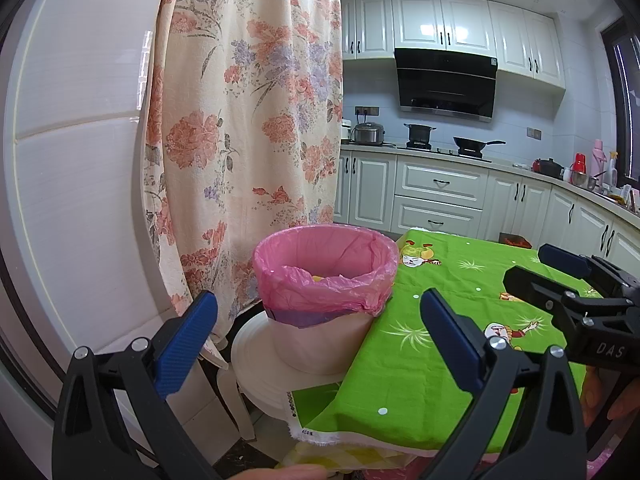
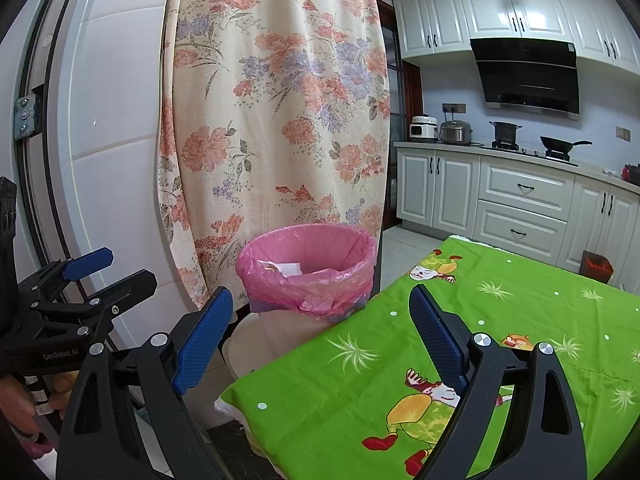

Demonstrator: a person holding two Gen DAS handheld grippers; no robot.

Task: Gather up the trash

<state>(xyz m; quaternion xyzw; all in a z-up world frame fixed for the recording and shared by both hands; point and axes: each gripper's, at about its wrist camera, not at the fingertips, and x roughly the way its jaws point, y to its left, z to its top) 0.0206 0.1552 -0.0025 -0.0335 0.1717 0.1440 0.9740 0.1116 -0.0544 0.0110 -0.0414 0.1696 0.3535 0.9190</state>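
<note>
Kitchen scene, both views facing a floral curtain (image 1: 244, 120) with white cabinets (image 1: 440, 192) and a black range hood (image 1: 446, 80) behind.

Left gripper (image 1: 320, 336): jaws spread wide, nothing between the blue pads (image 1: 186, 344). Aimed at the trash bin (image 1: 324, 304), which shows in the gap between them but well ahead, untouched.

Right gripper (image 2: 320, 340): jaws likewise spread wide and empty, blue pads (image 2: 204, 340) apart, held above the near-left corner of the counter (image 2: 400, 360). Also seen from the left wrist view at the right edge (image 1: 560, 276), hovering over the green cloth. Left gripper seen in turn at the left edge of the right wrist view (image 2: 108, 272), fingers parted, a hand (image 2: 24, 400) wrapped round its grip.

Counter covered by a bright green tablecloth (image 1: 440, 312) printed with cartoon figures and white dots; no loose items visible on the cloth in either view.

Trash bin just beyond the counter's far-left edge, beside the curtain: pale body, pink liner bag (image 2: 308, 264) folded over the rim, upright on a white round stool (image 1: 260, 364). Inside the liner, white paper scraps (image 2: 280, 268) in the right wrist view and a bit of something yellow (image 1: 316, 278) in the left wrist view.

Stove (image 1: 444, 146) carrying a pot and a wok along the back wall.
</note>
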